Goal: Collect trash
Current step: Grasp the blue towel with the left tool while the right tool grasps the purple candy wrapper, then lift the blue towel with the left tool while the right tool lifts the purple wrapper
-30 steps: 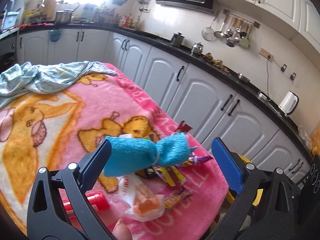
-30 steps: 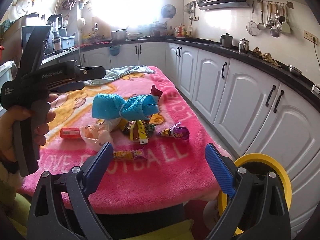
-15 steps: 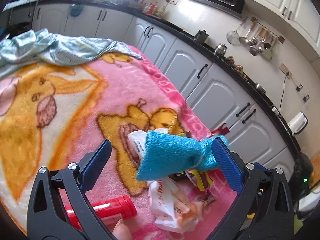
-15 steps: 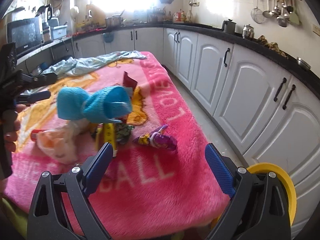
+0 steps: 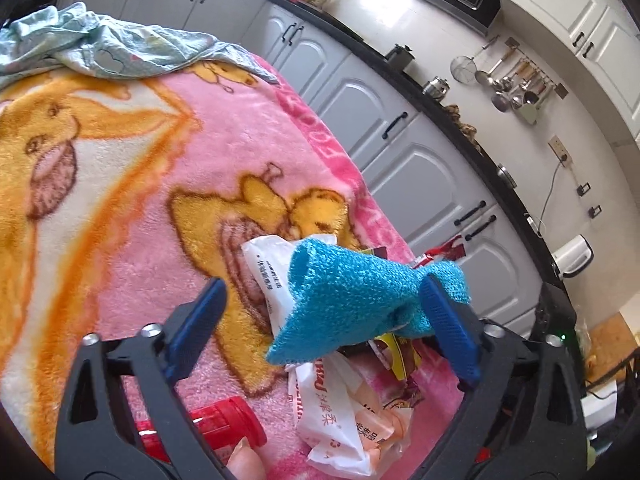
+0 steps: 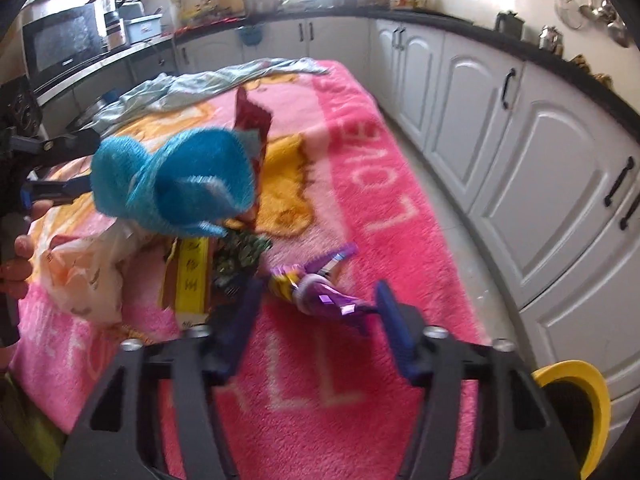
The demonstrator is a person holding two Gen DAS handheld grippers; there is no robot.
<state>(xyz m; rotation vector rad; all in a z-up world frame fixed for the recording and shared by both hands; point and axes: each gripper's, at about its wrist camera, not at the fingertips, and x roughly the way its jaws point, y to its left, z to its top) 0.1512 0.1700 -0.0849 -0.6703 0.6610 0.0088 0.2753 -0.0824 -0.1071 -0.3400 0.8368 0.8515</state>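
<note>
Tongs on both sides have dropped in on the trash pile since a second ago, when each hung further back over the pink blanket (image 6: 360, 208) that covers the counter; the right tongs (image 6: 318, 300) have gone from wide apart to closing around the purple wrapper (image 6: 316, 288), which lies between the blue pads on the near right part of the blanket, though blur hides whether either pad presses on it yet; the left tongs (image 5: 320, 320) have narrowed only a little and stand apart, closing slowly, with the blue knitted cloth (image 5: 352, 300) and the white plastic bag (image 5: 332, 404) between them, the right pad just beside the cloth's end and the left pad well clear of it; the rest of the trash sits in a heap at the near end of the blanket: yellow and dark wrappers (image 6: 192, 272) under the cloth, a red tube (image 5: 224, 420) near the left tongs; by my reading the purple wrapper is the first pickup, and the yellow-rimmed bin (image 6: 576, 408) low at the near right looks the likely drop.
</note>
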